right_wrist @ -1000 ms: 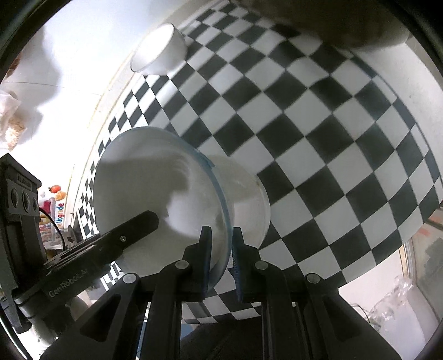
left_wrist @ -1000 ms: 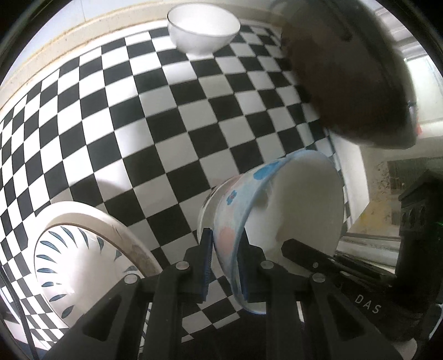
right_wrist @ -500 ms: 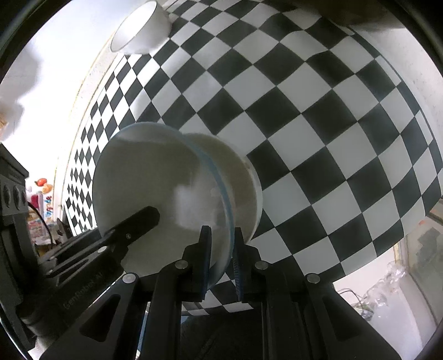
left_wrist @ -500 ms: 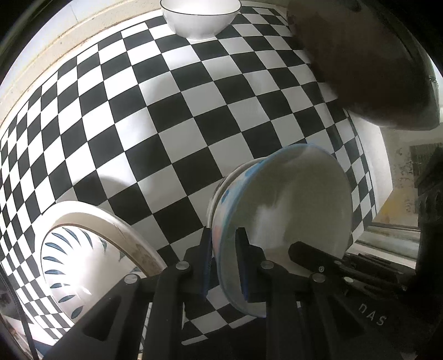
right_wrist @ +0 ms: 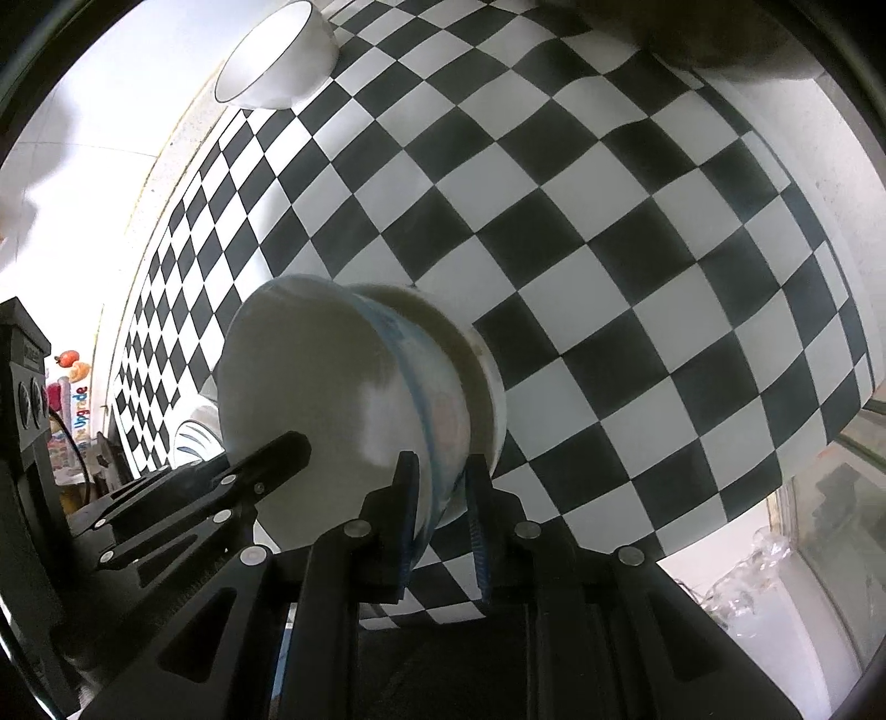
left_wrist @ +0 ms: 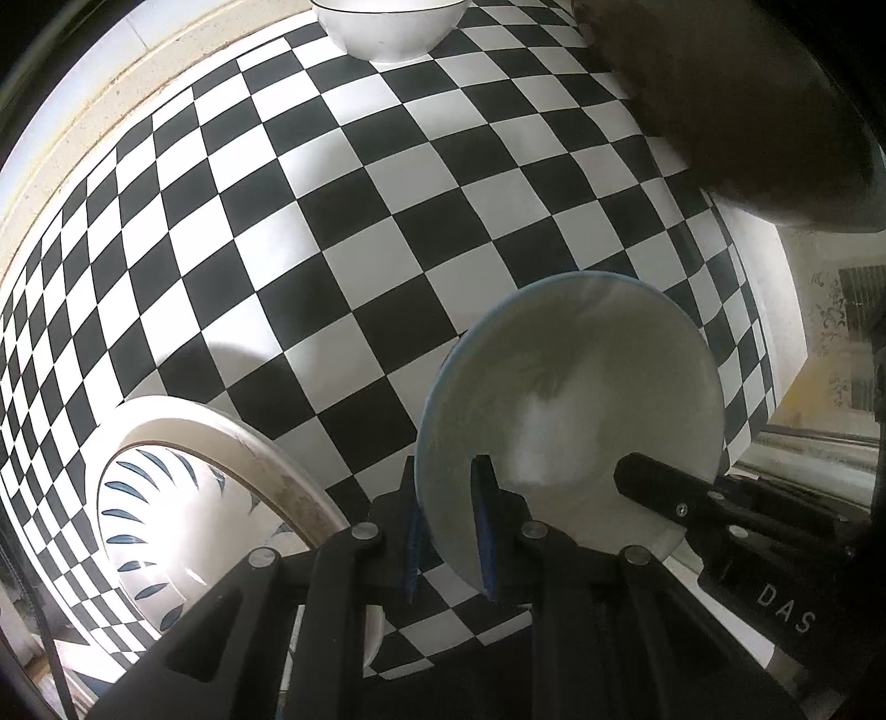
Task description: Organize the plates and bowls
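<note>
A white bowl with a blue rim (left_wrist: 576, 410) is held above the checkered table by both grippers, mouth tipped sideways. My left gripper (left_wrist: 447, 531) is shut on its rim. My right gripper (right_wrist: 440, 509) is shut on the opposite rim of the same bowl (right_wrist: 332, 399). A plate with blue leaf marks (left_wrist: 183, 498) lies on the table to the lower left in the left wrist view. A plain white bowl (left_wrist: 387, 27) stands at the far edge, and shows in the right wrist view (right_wrist: 277, 55) too.
The checkered tablecloth (left_wrist: 360, 221) covers the table. A dark round object (left_wrist: 747, 111) is at the far right corner. The table's right edge (right_wrist: 830, 277) drops off toward a window with glassware (right_wrist: 764, 581).
The held bowl has turned so its inside faces the left wrist camera more fully, and both grippers have moved with it farther over the table. The far white bowl sits nearer the frame's top.
</note>
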A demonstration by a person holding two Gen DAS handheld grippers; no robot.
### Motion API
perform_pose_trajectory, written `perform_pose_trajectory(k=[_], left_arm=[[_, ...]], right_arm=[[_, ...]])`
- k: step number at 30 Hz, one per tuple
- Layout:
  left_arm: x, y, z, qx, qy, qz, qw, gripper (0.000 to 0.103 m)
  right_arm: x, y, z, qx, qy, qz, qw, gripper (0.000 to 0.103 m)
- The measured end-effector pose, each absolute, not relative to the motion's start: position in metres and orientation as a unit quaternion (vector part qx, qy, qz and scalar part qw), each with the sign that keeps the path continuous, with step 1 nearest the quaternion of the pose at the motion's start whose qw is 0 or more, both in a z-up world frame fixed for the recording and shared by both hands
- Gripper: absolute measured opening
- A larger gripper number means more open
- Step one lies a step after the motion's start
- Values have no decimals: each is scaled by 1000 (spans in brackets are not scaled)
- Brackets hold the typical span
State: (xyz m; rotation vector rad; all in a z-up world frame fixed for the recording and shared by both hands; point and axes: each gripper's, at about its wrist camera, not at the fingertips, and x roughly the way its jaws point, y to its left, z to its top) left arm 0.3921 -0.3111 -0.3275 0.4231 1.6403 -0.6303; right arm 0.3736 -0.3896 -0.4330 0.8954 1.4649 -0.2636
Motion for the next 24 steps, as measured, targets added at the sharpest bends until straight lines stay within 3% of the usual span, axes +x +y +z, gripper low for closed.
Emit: perform_pose_trajectory(k=[17, 24], left_arm=[[395, -307, -320, 168, 715, -278, 619, 15], [425, -287, -284, 121, 692, -265, 661, 16]], right_arm=[[361, -396, -423, 379, 651, -121, 647, 18], [393, -419, -358, 313, 614, -113, 715, 20]])
